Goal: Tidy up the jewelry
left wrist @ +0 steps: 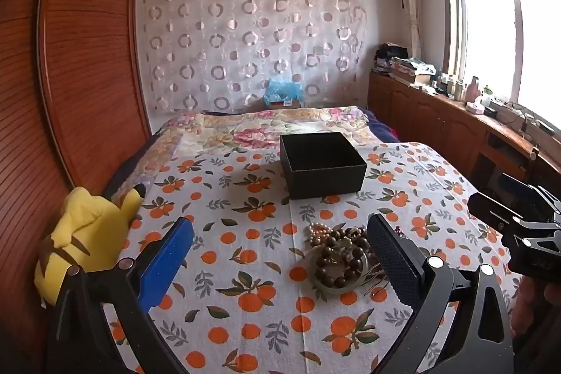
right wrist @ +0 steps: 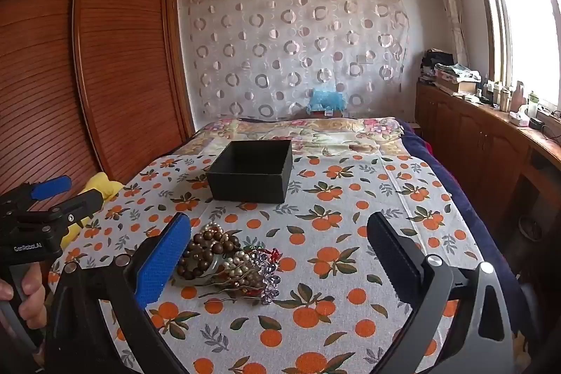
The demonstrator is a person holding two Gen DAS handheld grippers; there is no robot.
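A heap of jewelry (left wrist: 336, 256) lies on the orange-print cloth (left wrist: 245, 304): brown wooden bead bracelets, pearl strands, a pale green bangle and a purple crystal piece (right wrist: 266, 272). Behind it stands an open black box (left wrist: 322, 163), which looks empty. My left gripper (left wrist: 280, 251) is open and hovers low, with the heap just inside its black right finger (left wrist: 392, 255). In the right wrist view the heap (right wrist: 224, 262) sits beside the blue left finger (right wrist: 164, 258) of my open right gripper (right wrist: 278, 255). The black box (right wrist: 250, 170) is further back. Neither gripper touches anything.
A yellow plush toy (left wrist: 87, 233) lies at the cloth's left edge, against a tall wooden wardrobe (left wrist: 87, 58). A floral quilt (left wrist: 263, 125) covers the bed beyond the box. A low wooden cabinet (right wrist: 491, 142) with clutter runs under the window on the right.
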